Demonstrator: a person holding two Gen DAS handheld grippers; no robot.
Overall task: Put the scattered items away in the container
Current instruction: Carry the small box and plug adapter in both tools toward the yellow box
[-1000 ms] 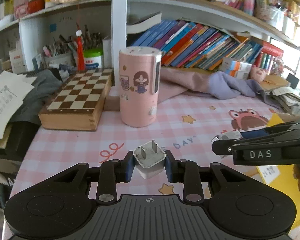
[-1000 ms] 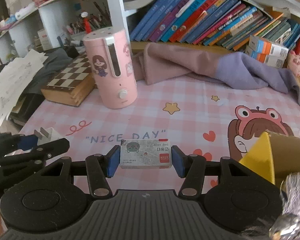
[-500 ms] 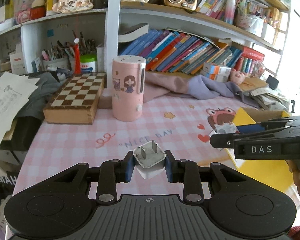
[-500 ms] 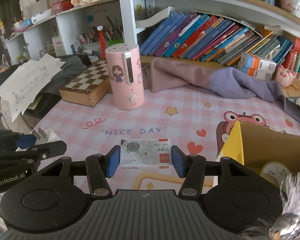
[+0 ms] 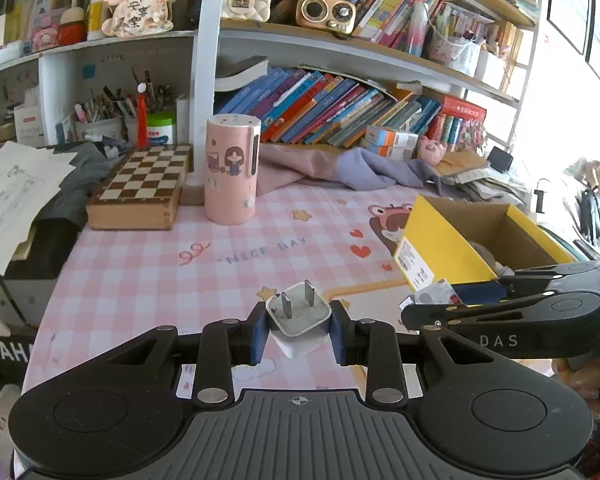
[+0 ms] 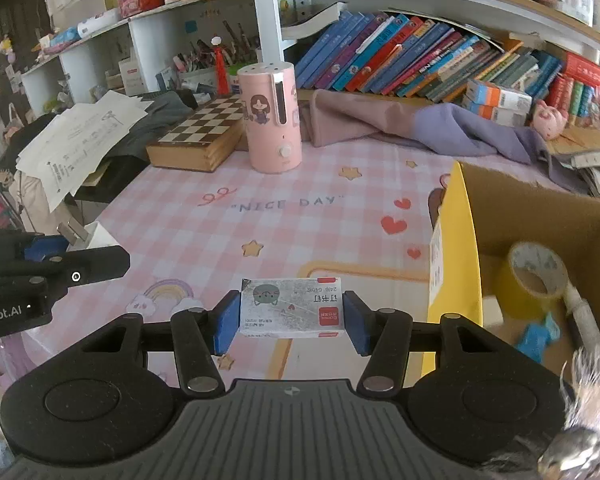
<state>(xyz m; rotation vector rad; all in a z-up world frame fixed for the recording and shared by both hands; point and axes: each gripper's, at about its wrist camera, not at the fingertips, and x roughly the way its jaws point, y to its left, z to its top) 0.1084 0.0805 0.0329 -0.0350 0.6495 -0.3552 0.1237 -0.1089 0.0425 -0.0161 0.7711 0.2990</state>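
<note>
Right gripper [image 6: 291,318] pinching staple box [image 6: 291,307], nearer yellow carton [image 6: 456,240] lying rightward; left gripper [image 5: 299,330] pinching charger plug [image 5: 299,320], farther.

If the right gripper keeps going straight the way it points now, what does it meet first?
Probably the pink checked tablecloth, past the staples box it holds; further along stands the pink humidifier. Depth is unclear.

"NICE DAY" runs across my table's pink checked mat [image 6: 288,204]. My right claw [image 5: 500,340] reads "DAS" on its side; my left claw [image 6: 4,314] reads "Robot.AI". The small box [image 6: 292,307] shows "订书钉". "YAMAHA" is partly visible on a dark object [image 5: 4,350] at the left edge.
</note>
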